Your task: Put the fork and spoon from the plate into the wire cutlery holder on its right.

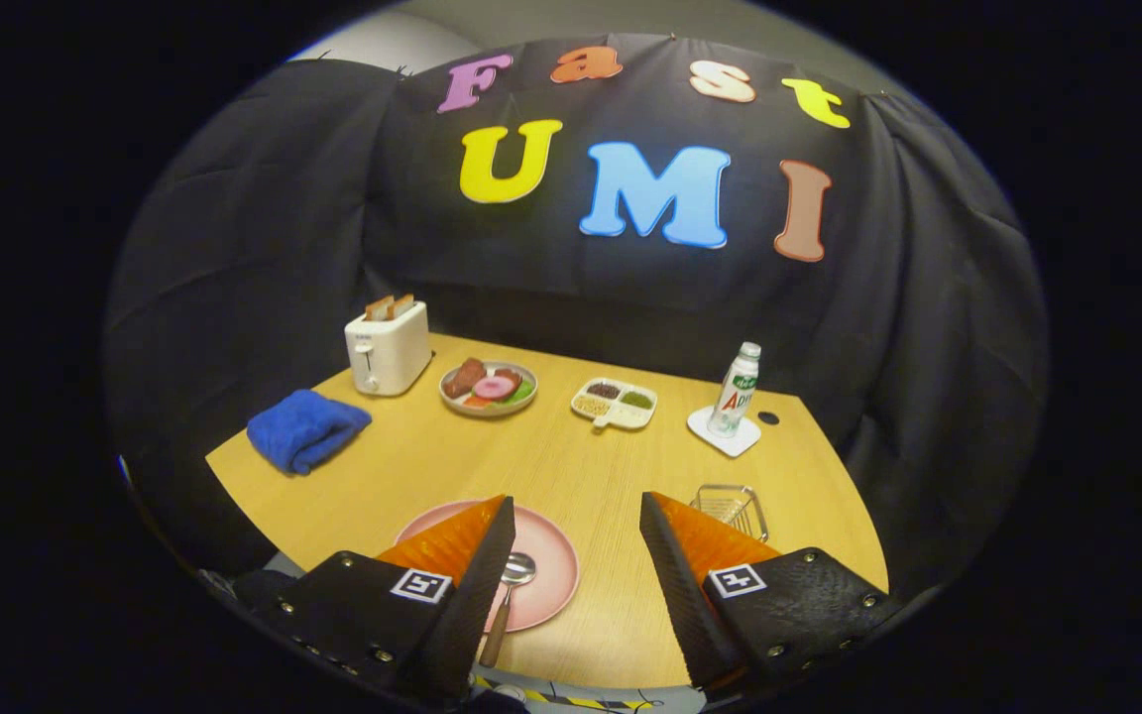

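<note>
In the gripper view, your gripper (576,526) hangs above the near edge of the table (571,466) with its fingers spread wide and nothing between them. Take the pink plate (556,565) as your landmark: it lies partly under the left finger. The spoon (510,595) rests on the plate, bowl toward the middle, its wooden handle running back over the near rim beside the left finger. The fork cannot be seen; it may lie under that finger, so do not assume where it is. The wire cutlery holder (730,508) stands to the right of the plate, just beyond the right finger.

If you come straight down, the left finger could strike the plate rim and shove or tip it. The spoon handle is thin and may slip or swing once pinched. The holder looks light, so a careless drop could knock it aside.
</note>
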